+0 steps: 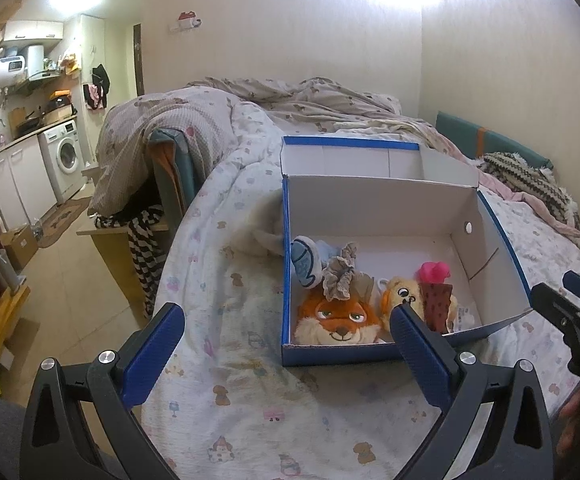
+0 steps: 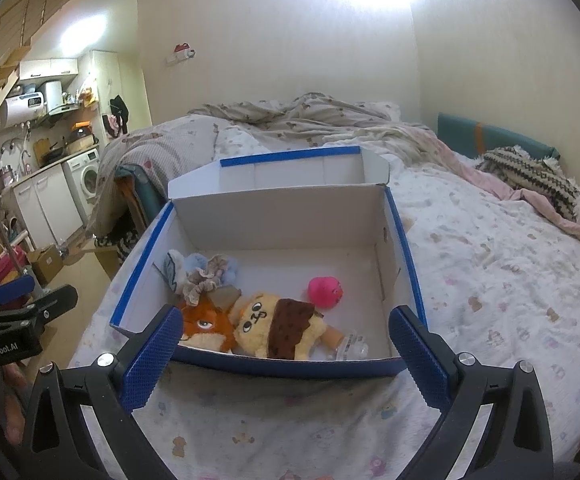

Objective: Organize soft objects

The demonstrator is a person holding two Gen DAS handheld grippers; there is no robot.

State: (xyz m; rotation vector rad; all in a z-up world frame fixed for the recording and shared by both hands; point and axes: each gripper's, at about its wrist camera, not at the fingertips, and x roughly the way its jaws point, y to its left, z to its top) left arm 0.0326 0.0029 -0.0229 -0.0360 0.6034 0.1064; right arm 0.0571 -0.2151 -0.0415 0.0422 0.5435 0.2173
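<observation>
My left gripper (image 1: 285, 322) and right gripper (image 2: 285, 326) hang open and empty before the blue box (image 2: 404, 232) on the bed (image 2: 490, 280), holding the fox plush (image 1: 340, 320), yellow plush (image 2: 273, 328) and pink toy (image 2: 325, 287).

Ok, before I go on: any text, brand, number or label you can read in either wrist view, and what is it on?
"GenRobot.AI": white lettering on the black body of the left gripper, seen at the left edge of the right wrist view.
Display digits on the white water heater in the kitchen: too blurred to read.
Printed tag beside the yellow plush in the blue box: too small to read.
Nothing else legible.
</observation>
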